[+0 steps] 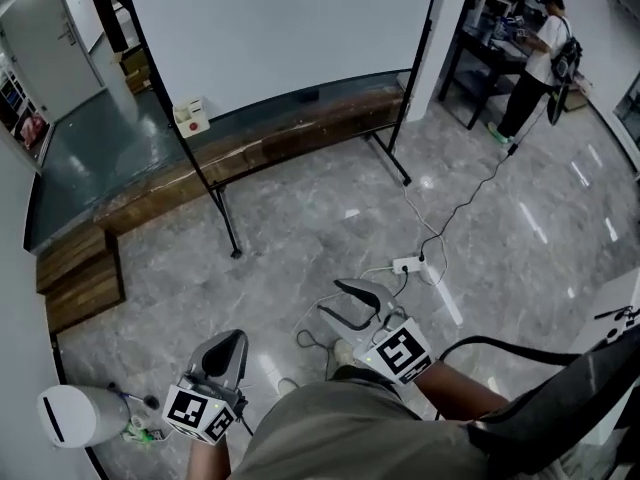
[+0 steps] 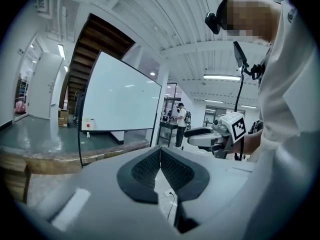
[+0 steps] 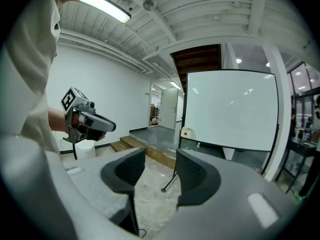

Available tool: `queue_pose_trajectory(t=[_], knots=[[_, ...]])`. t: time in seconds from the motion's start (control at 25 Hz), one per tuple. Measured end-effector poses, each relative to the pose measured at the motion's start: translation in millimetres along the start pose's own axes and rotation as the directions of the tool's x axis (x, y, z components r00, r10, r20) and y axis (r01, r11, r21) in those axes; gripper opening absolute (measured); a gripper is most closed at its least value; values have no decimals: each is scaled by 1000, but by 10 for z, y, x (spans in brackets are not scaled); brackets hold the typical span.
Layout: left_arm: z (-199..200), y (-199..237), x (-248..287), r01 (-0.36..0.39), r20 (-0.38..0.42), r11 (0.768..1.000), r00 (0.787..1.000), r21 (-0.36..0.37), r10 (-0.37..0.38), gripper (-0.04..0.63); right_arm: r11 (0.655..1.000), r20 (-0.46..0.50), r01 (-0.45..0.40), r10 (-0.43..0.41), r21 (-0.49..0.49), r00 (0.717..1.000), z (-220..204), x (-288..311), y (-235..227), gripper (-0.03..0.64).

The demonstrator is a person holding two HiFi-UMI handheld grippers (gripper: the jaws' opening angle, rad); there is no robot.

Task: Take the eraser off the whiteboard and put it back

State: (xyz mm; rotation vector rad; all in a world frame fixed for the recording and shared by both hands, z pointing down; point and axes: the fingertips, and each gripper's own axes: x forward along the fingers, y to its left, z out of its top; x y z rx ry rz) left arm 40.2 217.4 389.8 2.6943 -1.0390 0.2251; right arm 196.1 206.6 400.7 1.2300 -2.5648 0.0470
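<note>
Head view, looking steeply down over a grey marbled floor [image 1: 300,228]. The whiteboard [image 1: 280,28] on its black stand fills the upper centre of the frame. The eraser [image 1: 191,117], a small white block with a red spot, sits at the board's lower left corner, against the left leg of the stand, well apart from both grippers. Behind the stand a worn wooden step [image 1: 250,148] runs across the frame from the left edge to right of centre.

The left gripper [image 1: 228,346] appears at lower left and the right gripper [image 1: 335,300] at lower centre; both point up the frame toward the board.

Left gripper view: the left gripper [image 2: 160,151] has its jaws closed, the ribbed pads meeting at their tips with nothing between them. The eraser [image 2: 88,123] shows at left of centre, beyond the jaws.

Right gripper view: the right gripper [image 3: 160,159] has its jaws apart and empty (only floor and a foot of the stand show through the gap). The eraser [image 3: 187,132] lies above the gap, at the board's lower left corner.

A white power strip [image 1: 407,264] with its black cable lies on the floor right of centre. A white cylindrical bin [image 1: 70,415] stands at lower left. A person [image 1: 535,58] stands at a bench at upper right.
</note>
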Motion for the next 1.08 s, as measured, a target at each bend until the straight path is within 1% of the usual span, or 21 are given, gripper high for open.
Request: queue_pose_trajectory(t=[0.08, 0.24, 0.44, 0.84, 1.08], knots=[[-67, -5, -133, 3, -6, 1000, 1000, -6, -3, 5, 1000, -4, -6, 6, -9, 1000, 15, -4, 167, 189], [-72, -7, -298, 14, -2, 1000, 1000, 1, -14, 5, 1000, -10, -13, 13, -24, 1000, 65, 27, 391, 166], [-107, 3, -434, 28, 2, 1000, 1000, 4, -28, 5, 999, -11, -25, 24, -28, 1000, 95, 68, 610, 164], [-146, -30, -542, 58, 9, 998, 998, -3, -58, 5, 999, -16, -15, 15, -42, 1000, 160, 45, 761, 161], [-228, 1, -625, 64, 14, 998, 998, -3, -64, 5, 999, -21, -17, 16, -49, 1000, 120, 85, 894, 160]])
